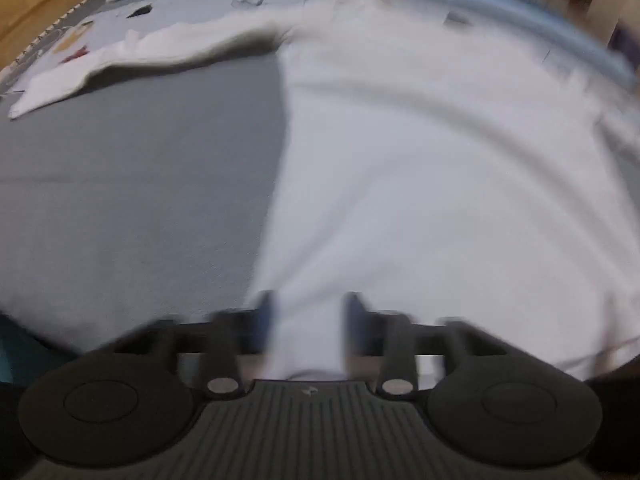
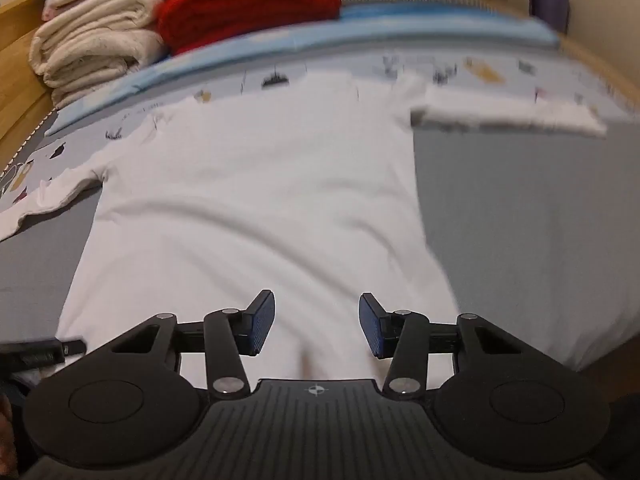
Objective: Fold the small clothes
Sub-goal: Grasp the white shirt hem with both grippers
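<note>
A white long-sleeved shirt (image 2: 256, 200) lies spread flat on a grey bed surface (image 2: 520, 208), hem toward me, sleeves out to both sides. In the left wrist view the shirt (image 1: 420, 168) fills the right half, with one sleeve (image 1: 120, 60) stretching to the far left. My left gripper (image 1: 308, 320) is over the hem near the shirt's left edge, jaws apart, with white cloth showing between the blurred fingers. My right gripper (image 2: 317, 324) is open over the hem, with the cloth lying flat beneath it. The left gripper's tip shows at the right wrist view's left edge (image 2: 40, 352).
Folded cream blankets (image 2: 92, 48) and a red blanket (image 2: 248, 0) are stacked at the far left of the bed. A patterned light-blue sheet (image 2: 480, 68) lies behind the shirt. A wooden bed frame (image 2: 16, 40) borders the left side.
</note>
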Tool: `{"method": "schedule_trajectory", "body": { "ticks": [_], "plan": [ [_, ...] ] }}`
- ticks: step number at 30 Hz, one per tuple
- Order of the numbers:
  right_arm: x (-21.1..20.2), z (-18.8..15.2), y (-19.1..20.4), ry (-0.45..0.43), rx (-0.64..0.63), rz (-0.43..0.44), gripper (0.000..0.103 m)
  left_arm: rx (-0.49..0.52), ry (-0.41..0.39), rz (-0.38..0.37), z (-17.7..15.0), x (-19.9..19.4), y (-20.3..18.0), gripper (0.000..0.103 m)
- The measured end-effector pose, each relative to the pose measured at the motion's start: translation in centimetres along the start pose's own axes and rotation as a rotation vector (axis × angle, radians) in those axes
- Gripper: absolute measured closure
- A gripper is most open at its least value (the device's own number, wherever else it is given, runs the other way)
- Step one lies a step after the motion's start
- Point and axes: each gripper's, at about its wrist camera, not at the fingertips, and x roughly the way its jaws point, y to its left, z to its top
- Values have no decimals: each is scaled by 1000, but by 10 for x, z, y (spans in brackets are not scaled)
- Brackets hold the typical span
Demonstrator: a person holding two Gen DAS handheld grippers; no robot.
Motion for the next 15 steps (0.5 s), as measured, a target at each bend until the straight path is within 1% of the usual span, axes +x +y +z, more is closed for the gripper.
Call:
{"method": "schedule_trajectory", "body": {
  "ticks": [2,3,4,5,6,7,9,10,11,13,14,15],
  "plan": [
    [6,-2,-2,47,27,15,54,-10,8,63,-2,-6,8,93],
    [8,-2,-2,64,34,26,54,-40,11,66,-3,-10,15,93],
    [9,-6,-3,70,29,39,54,-86,16,46,-4,-13,23,93],
    [8,-13,-5,77,14,51,54,-141,22,8,-5,-17,30,93],
    [19,-8,-2,80,-10,49,54,-178,29,-31,-6,-21,32,93],
    [24,-11,2,99,-25,63,54,-200,31,-74,-7,-25,33,93],
    [25,-18,10,161,-46,109,54,-192,17,-143,-9,-35,27,91],
    [25,-18,17,202,-64,132,54,-182,18,-180,-10,-37,23,91],
    [26,-21,22,219,-97,148,54,-181,29,-206,-10,-38,18,90],
    [30,-27,37,236,-171,161,54,-201,78,-231,-14,-34,16,88],
    [30,-31,43,227,-202,183,54,-216,108,-225,-15,-30,17,88],
    [30,-34,48,238,-240,185,54,-233,135,-216,-17,-26,20,88]
  ]
}}
